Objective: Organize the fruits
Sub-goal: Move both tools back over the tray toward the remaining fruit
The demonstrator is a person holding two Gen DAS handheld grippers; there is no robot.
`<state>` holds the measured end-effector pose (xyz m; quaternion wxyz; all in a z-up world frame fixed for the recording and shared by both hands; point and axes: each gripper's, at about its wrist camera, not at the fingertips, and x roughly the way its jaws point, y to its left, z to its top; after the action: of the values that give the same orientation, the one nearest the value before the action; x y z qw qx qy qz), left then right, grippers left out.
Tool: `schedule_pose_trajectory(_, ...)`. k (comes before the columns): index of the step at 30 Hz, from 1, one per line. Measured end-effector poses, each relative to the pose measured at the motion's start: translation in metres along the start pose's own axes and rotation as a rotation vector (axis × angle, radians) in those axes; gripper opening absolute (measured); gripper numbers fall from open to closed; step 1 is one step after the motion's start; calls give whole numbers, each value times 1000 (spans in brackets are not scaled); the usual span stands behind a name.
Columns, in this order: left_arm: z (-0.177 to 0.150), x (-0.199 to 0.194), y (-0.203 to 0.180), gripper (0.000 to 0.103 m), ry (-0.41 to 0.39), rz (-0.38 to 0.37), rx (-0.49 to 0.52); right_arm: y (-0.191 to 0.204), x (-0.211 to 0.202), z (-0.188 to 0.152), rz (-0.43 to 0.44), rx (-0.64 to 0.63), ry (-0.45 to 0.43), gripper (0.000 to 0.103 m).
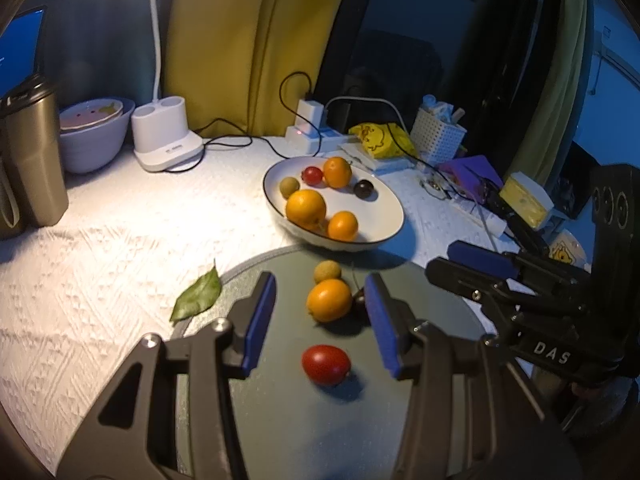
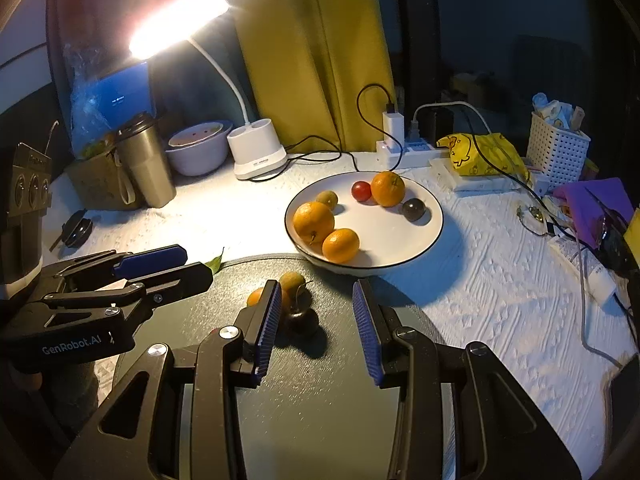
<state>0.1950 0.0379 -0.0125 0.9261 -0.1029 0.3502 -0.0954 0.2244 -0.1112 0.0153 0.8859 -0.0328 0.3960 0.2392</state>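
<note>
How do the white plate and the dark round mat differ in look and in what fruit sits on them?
The white plate is pale, rimmed and raised; the dark round mat lies flat and dull green-grey. The plate holds six fruits, three of them oranges; the mat holds four, with one orange. Both are round and rest on the white cloth.

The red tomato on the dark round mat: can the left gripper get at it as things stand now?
Probably yes. The red tomato lies alone on the dark mat, just below the open left gripper, nothing over it. The orange sits farther out, and the right gripper stays off to the side.
</note>
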Motion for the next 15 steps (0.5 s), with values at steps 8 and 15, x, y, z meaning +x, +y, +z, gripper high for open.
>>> schedule_pose_trajectory(8, -25, -5, 1, 48, 21, 9, -2, 5, -3, -14, 4, 4, 10, 40)
schedule_pose_trajectory(15, -43, 2, 0, 48, 64, 18, -7, 4, 1, -36, 12, 19, 42, 40)
